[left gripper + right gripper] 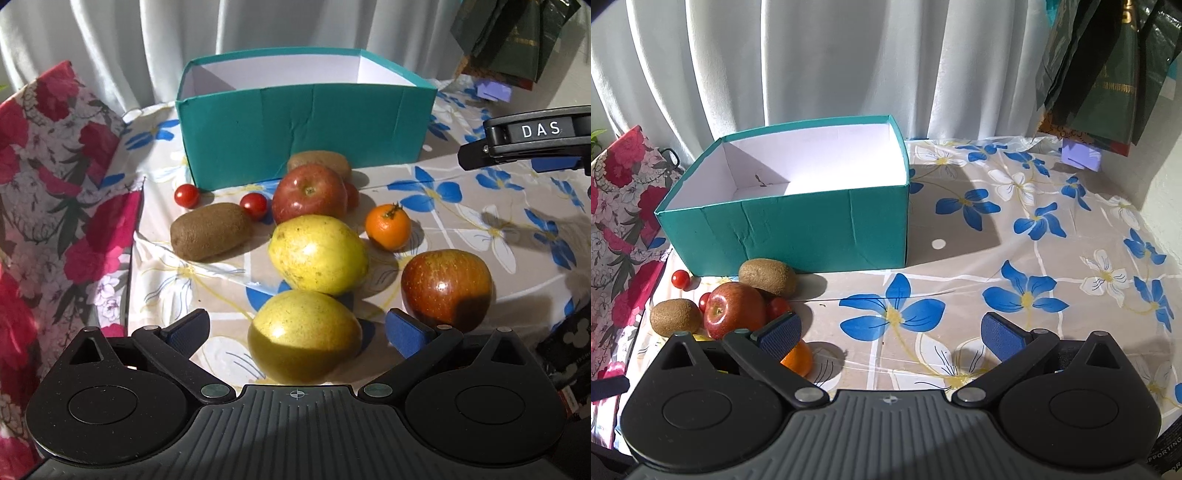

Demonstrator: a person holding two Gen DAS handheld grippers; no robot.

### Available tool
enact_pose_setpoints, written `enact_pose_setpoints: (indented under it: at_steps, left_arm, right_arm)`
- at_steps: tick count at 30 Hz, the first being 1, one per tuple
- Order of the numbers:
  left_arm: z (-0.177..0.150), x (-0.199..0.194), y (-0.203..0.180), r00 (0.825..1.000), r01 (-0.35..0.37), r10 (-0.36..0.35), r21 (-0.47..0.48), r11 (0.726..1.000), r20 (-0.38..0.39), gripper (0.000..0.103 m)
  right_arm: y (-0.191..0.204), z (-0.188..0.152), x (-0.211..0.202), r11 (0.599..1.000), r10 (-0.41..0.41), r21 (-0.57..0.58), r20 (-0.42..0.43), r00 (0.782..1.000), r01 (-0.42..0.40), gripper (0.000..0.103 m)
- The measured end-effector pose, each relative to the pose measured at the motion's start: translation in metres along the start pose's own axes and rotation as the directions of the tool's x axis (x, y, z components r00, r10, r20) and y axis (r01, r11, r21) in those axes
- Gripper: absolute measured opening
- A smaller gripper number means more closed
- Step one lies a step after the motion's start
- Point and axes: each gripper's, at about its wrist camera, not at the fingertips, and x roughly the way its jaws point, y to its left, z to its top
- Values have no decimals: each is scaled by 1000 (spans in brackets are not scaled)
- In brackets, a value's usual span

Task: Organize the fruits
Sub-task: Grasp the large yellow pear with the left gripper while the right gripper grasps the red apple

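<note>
Bright, hard sunlight w/ sharp shadows on tablecloth (pixel 960 229); glare on fruit; fisheye bending at edges; focus sharp.

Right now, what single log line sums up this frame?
left gripper: open, around near pear, not closed | right gripper: open, empty | teal box: no fruit visible inside

Matt teal cardboard box (pixel 303 133), glossy plastic tablecloth (pixel 1015 236), fuzzy kiwi (pixel 211 230), shiny apple (pixel 446 286), white cloth curtain (pixel 820 62)
</note>
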Motion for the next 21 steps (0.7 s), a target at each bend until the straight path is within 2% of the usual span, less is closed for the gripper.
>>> enact_pose_setpoints:
  at_steps: [5,7,8,9,16,21]
  left_arm:
    - [-1,14,-2,1000,-7,7,-8,1000,-23,103]
    - [-1,16,-4,1000,-6,6,2,1000,-21,95]
    - [-1,18,-6,999,-5,6,10,1000,-32,81]
    - [-1,22,-6,999,4,-3,18,1000,-47,78]
    - [-2,28,-3,998,36,-34,27,999,-56,76]
    - [-1,25,9,998,31,-31,-8,1000,-48,76]
  right_arm:
    - [4,-8,4,998,36,-41,-15,999,-37,103]
    - [5,-11,3,997,54,-56,-14,998,-54,103]
    - [6,-13,1,996,62,-64,-10,998,-63,103]
    - [6,-15,0,995,72,-72,-3,997,-72,103]
    - [8,-28,-13,985,135,-116,70,988,-126,103]
    - [12,-36,-14,974,179,-153,51,983,-169,103]
